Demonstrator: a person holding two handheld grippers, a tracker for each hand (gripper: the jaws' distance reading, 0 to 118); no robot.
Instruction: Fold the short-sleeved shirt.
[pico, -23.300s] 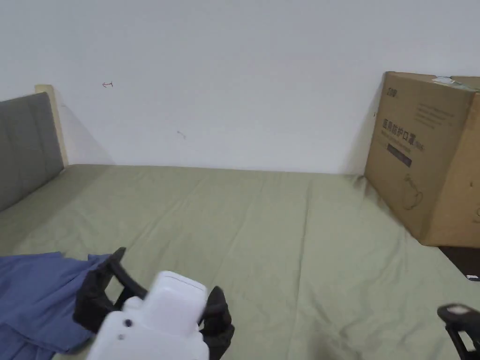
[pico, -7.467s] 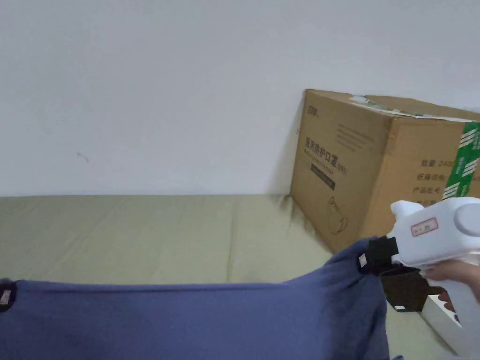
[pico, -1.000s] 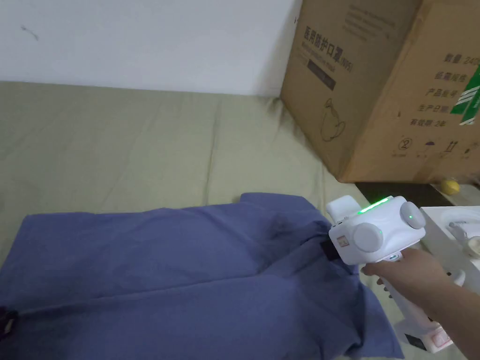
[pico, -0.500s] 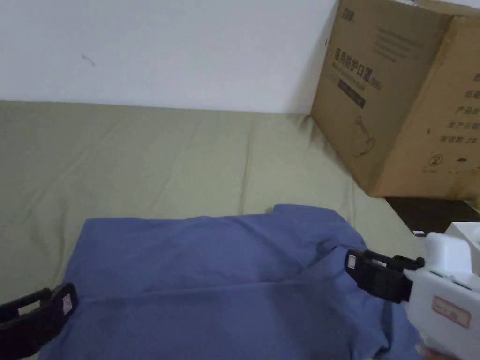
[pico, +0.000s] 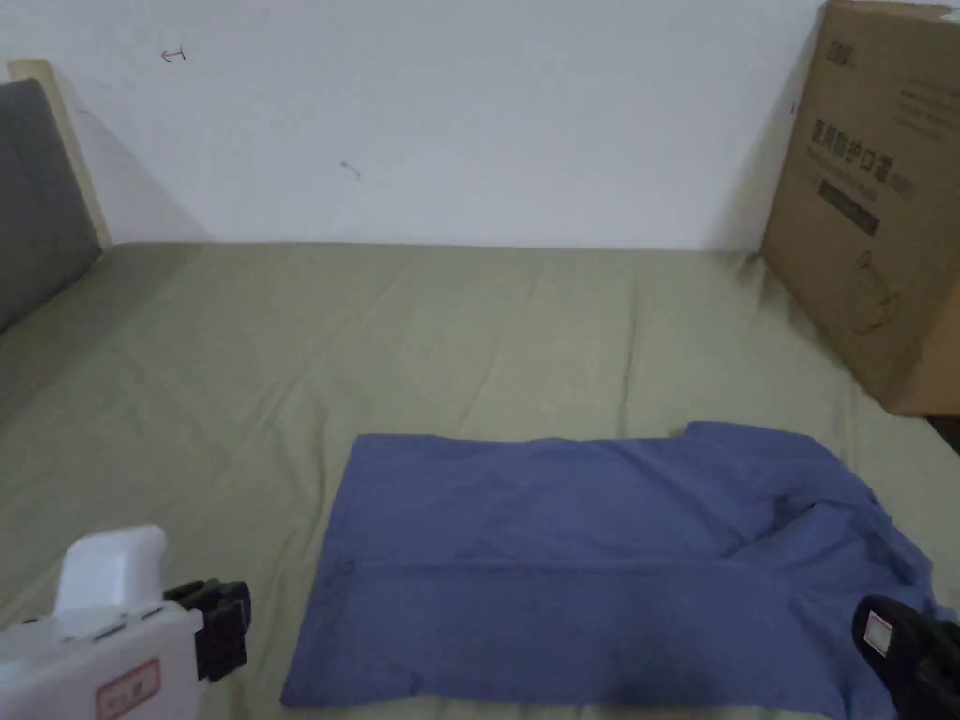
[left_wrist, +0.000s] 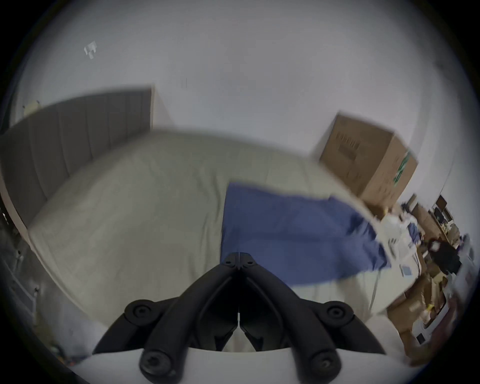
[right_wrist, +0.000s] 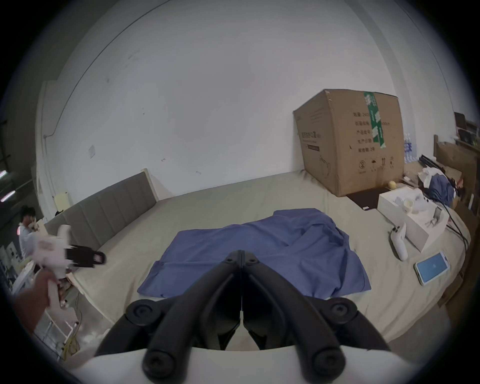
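Left gripper (pico: 225, 626), jaws closed on nothing, hangs just left of the blue shirt (pico: 600, 553) lying flat on the green bed sheet (pico: 375, 356); right gripper (pico: 891, 637), jaws likewise together and empty, hovers over its right hem.

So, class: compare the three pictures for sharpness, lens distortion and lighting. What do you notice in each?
Head view: sharp, straight lines, soft even light on the blue shirt. Left gripper view: fisheye with a dark rim, motion-smeared cardboard box. Right gripper view: fisheye but crisp, apart from the blurred left hand-held gripper.
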